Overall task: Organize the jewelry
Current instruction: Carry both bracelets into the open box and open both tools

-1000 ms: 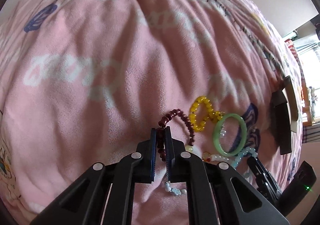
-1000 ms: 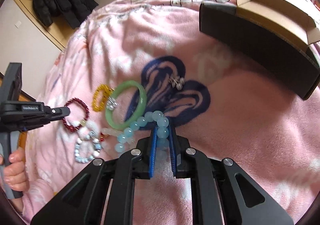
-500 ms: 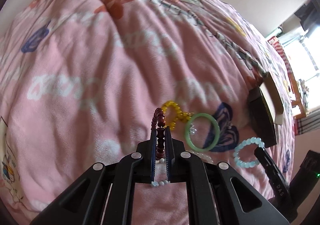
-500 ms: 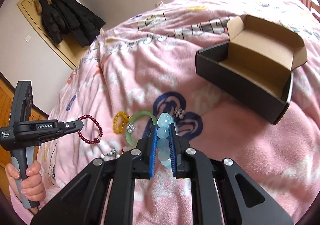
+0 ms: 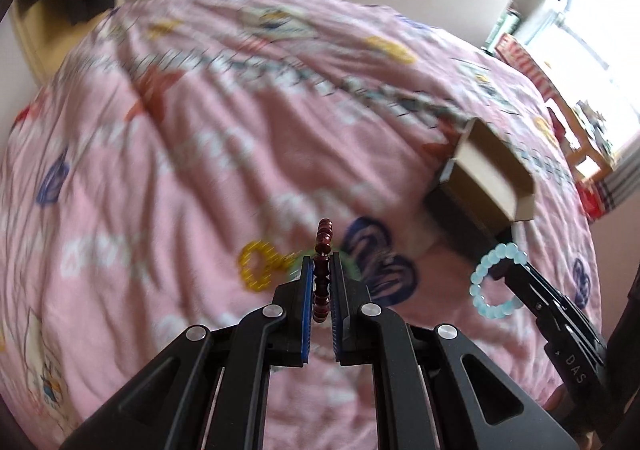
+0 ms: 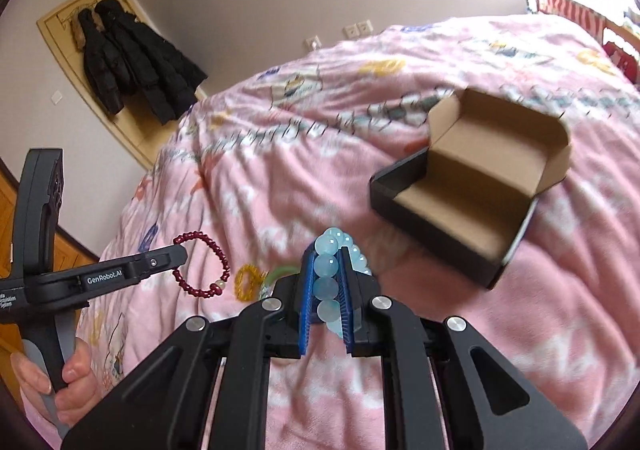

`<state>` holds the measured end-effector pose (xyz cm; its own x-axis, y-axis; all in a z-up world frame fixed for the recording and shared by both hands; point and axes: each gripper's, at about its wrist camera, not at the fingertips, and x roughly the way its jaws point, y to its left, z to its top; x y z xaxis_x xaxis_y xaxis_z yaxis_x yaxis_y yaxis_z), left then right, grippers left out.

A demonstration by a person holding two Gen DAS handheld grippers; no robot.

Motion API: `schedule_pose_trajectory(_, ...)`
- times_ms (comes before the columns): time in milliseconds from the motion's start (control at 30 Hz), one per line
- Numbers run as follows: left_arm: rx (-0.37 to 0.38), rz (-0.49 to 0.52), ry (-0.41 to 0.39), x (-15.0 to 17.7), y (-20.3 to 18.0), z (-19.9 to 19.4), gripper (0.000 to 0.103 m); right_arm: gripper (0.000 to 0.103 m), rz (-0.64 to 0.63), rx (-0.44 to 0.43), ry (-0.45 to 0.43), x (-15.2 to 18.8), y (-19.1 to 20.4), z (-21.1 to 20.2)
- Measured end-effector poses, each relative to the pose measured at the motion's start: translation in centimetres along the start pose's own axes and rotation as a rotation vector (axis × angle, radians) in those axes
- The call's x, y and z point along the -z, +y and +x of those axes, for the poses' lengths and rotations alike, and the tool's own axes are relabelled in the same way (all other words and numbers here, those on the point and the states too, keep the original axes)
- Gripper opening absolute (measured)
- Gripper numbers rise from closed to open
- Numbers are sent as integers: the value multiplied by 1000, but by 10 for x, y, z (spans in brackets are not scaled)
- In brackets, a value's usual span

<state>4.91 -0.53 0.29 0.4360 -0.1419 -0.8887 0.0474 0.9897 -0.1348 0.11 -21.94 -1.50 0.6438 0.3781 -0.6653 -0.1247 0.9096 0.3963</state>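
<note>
My left gripper (image 5: 321, 264) is shut on a dark red bead bracelet (image 5: 322, 270) and holds it in the air above the pink blanket; the bracelet also shows in the right wrist view (image 6: 202, 265). My right gripper (image 6: 327, 256) is shut on a light blue bead bracelet (image 6: 326, 276), also lifted; it hangs as a ring in the left wrist view (image 5: 493, 279). An open black box with a brown cardboard inside (image 6: 472, 194) lies on the blanket ahead to the right. A yellow bead bracelet (image 5: 260, 265) and a green bangle (image 6: 280, 273) lie on the blanket below.
The pink patterned blanket (image 5: 200, 154) covers the whole bed. Black coats (image 6: 132, 58) hang on the far wall at left. A bright window (image 5: 592, 50) and red-striped furniture stand at the far right.
Both grippers have lifted their bracelets off the blanket and risen. The views have tilted up, and the open box now shows fully.
</note>
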Motion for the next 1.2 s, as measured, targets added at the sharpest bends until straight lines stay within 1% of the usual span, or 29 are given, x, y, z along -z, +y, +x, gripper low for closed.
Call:
schedule_pose_trajectory(67, 26, 29, -9, -12, -18, -2, 9, 13, 11, 21, -18, -11, -8, -6)
schedule_pose_trajectory(133, 60, 74, -25, -29, -43, -4, 9, 13, 18, 44, -39, -23, -16, -10)
schedule_pose_trajectory(267, 61, 140, -61, -54, -82, 3, 9, 13, 11, 106, -63, -46, -33, -6)
schedule_pose_trajectory(300, 64, 154, -66, -60, -92, 7, 9, 13, 9, 134, -63, -51, -38, -3)
schedule_pose_trajectory(367, 91, 165, -66, -69, -108, 17, 9, 13, -2, 173, -67, -59, -46, 2)
schedule_pose_trajectory(467, 102, 173, -74, -75, -121, 27, 9, 13, 1, 210, -55, -67, -60, 12)
schedule_pose_trajectory(533, 112, 176, -61, -77, -130, 39, 9, 13, 6, 229, -49, -70, -69, 16)
schedule_pose_trajectory(600, 127, 180, -37, -78, -136, 52, 9, 13, 9, 233, -42, -70, -76, 21)
schedule_pose_trajectory(733, 125, 178, -20, -76, -140, 66, 9, 13, 2, 255, -36, -66, -82, 28)
schedule_pose_trajectory(833, 122, 182, -9, -73, -140, 72, 9, 13, 13, 244, -32, -63, -88, 33)
schedule_pose_trajectory(900, 138, 187, -1, -72, -138, 76, 9, 13, 15, 246, -30, -62, -89, 37)
schedule_pose_trajectory(1033, 127, 187, -1, -74, -136, 83, 9, 13, 8, 266, -30, -60, -89, 40)
schedule_pose_trajectory(1133, 135, 177, 8, -74, -133, 86, 9, 13, 11, 272, -35, -60, -90, 40)
schedule_pose_trajectory(1200, 134, 173, 11, -74, -133, 88, 9, 13, 5, 295, -41, -59, -90, 40)
